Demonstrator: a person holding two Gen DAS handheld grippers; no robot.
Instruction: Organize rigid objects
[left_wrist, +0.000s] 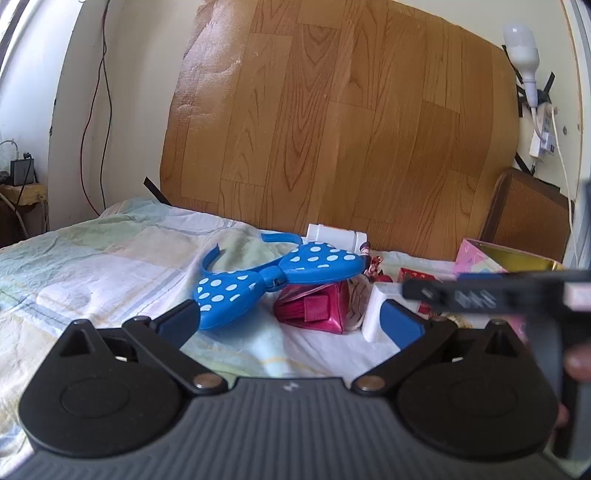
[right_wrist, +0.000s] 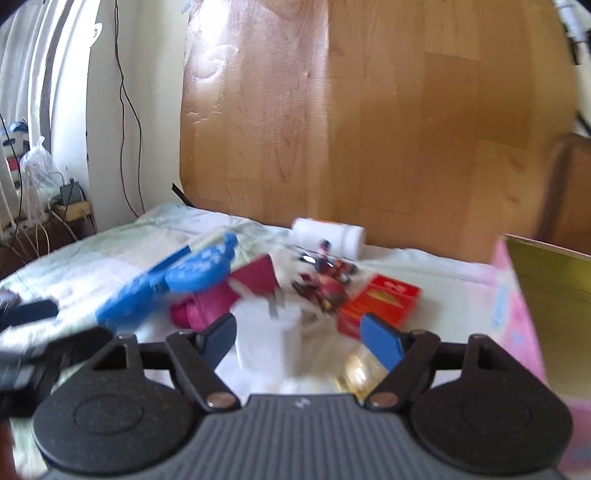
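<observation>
A blue headband with a white-dotted bow (left_wrist: 258, 284) lies on the bed sheet, one bow lobe resting on a shiny pink purse (left_wrist: 317, 308). A white block (left_wrist: 375, 314) stands right of the purse. My left gripper (left_wrist: 291, 321) is open and empty, low over the sheet in front of them. In the blurred right wrist view the bow (right_wrist: 177, 280), the purse (right_wrist: 221, 299), a white block (right_wrist: 266, 332), a dark red toy (right_wrist: 325, 291) and a red box (right_wrist: 380, 299) lie ahead of my right gripper (right_wrist: 299, 338), which is open and empty.
A pink box with a gold inside (right_wrist: 546, 306) stands open at the right; it also shows in the left wrist view (left_wrist: 506, 258). A white cylinder (right_wrist: 328, 232) lies by the wood-pattern board (left_wrist: 332, 129). Cables hang on the left wall.
</observation>
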